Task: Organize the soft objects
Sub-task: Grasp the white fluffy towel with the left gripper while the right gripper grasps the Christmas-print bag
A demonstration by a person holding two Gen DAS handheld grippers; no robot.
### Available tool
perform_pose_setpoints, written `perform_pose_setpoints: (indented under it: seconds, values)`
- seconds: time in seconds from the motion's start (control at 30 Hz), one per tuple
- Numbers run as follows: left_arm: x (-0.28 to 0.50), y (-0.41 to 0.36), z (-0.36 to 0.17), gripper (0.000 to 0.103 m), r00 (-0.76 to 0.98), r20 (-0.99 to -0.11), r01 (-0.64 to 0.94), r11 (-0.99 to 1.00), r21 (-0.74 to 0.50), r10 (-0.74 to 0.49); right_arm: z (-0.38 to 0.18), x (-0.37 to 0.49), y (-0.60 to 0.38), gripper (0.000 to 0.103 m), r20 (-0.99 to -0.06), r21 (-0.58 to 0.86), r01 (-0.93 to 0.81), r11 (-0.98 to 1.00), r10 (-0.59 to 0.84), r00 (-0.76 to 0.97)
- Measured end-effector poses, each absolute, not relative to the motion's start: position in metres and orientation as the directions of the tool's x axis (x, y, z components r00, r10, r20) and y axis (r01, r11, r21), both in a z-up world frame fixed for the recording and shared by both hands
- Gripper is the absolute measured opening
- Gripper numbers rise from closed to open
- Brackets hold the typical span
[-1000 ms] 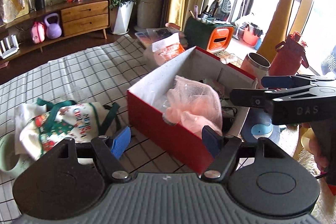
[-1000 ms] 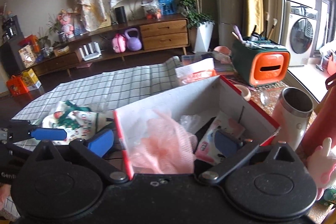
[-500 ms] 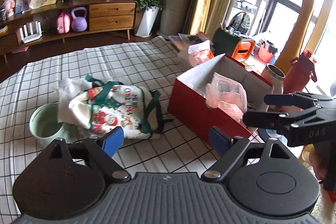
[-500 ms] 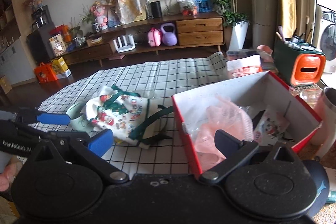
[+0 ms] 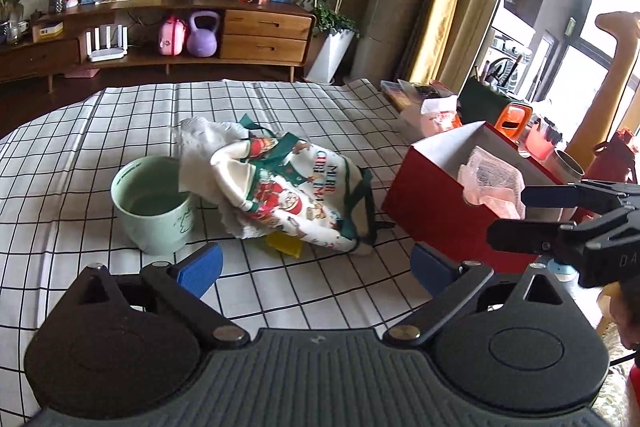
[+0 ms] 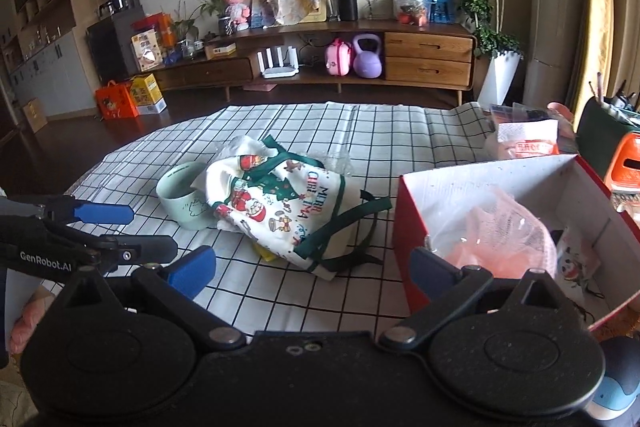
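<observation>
A white Christmas-print cloth bag [image 5: 296, 187] [image 6: 288, 211] with green straps lies crumpled on the checked tablecloth, over a white cloth [image 5: 200, 143] and a yellow item [image 5: 284, 245]. A red box [image 5: 448, 203] [image 6: 500, 227] to its right holds a pink mesh pouf [image 5: 492, 179] [image 6: 504, 239]. My left gripper [image 5: 316, 267] is open and empty, in front of the bag. My right gripper [image 6: 312, 269] is open and empty, near the box's front left corner. Each gripper also shows in the other's view, the right [image 5: 560, 219] and the left [image 6: 92, 227].
A pale green mug [image 5: 154, 203] [image 6: 182, 195] stands left of the bag, touching the cloth. Behind the box are a tissue pack [image 6: 524, 139], a green and orange organiser [image 5: 496, 107], a steel tumbler [image 5: 566, 167] and a red bottle [image 5: 616, 159].
Both grippers have pulled back and swung left, away from the red box. The Christmas bag and mug now sit in the middle of both views. Both stay open and empty.
</observation>
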State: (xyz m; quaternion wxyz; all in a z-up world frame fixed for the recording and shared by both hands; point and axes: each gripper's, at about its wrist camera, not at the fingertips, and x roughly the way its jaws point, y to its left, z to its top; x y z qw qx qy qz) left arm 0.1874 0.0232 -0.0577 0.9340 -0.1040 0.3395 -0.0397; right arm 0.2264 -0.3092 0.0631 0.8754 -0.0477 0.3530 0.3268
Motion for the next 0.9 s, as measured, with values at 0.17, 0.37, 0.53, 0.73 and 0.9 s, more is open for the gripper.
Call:
perform_pose_setpoints:
  seconds: [0.17, 0.37, 0.53, 0.73, 0.9]
  values:
    - [0.191, 0.029, -0.080, 0.101, 0.780, -0.618, -0.031, 0.980, -0.194, -0.098, 0.057, 0.234, -0.294, 0.102, -0.662, 0.182, -0.615, 0.767, 0.558, 0.500]
    - [0.202, 0.034, -0.108, 0.101, 0.782, -0.622, -0.064, 0.987, -0.150, -0.044, 0.047, 0.240, -0.265, 0.098, -0.677, 0.159, -0.655, 0.738, 0.565, 0.472]
    - [0.212, 0.027, -0.130, 0.101, 0.774, -0.633, -0.065, 0.993, -0.101, -0.014, 0.029, 0.251, -0.241, 0.092, -0.704, 0.164, -0.674, 0.720, 0.564, 0.431]
    - [0.228, 0.023, -0.146, 0.101, 0.772, -0.635, -0.061, 0.996, -0.062, 0.008, 0.004, 0.263, -0.213, 0.084, -0.743, 0.137, -0.698, 0.703, 0.538, 0.397]
    - [0.238, 0.021, -0.151, 0.100, 0.777, -0.629, -0.061, 0.996, -0.058, 0.011, -0.012, 0.274, -0.192, 0.076, -0.766, 0.080, -0.715, 0.694, 0.502, 0.401]
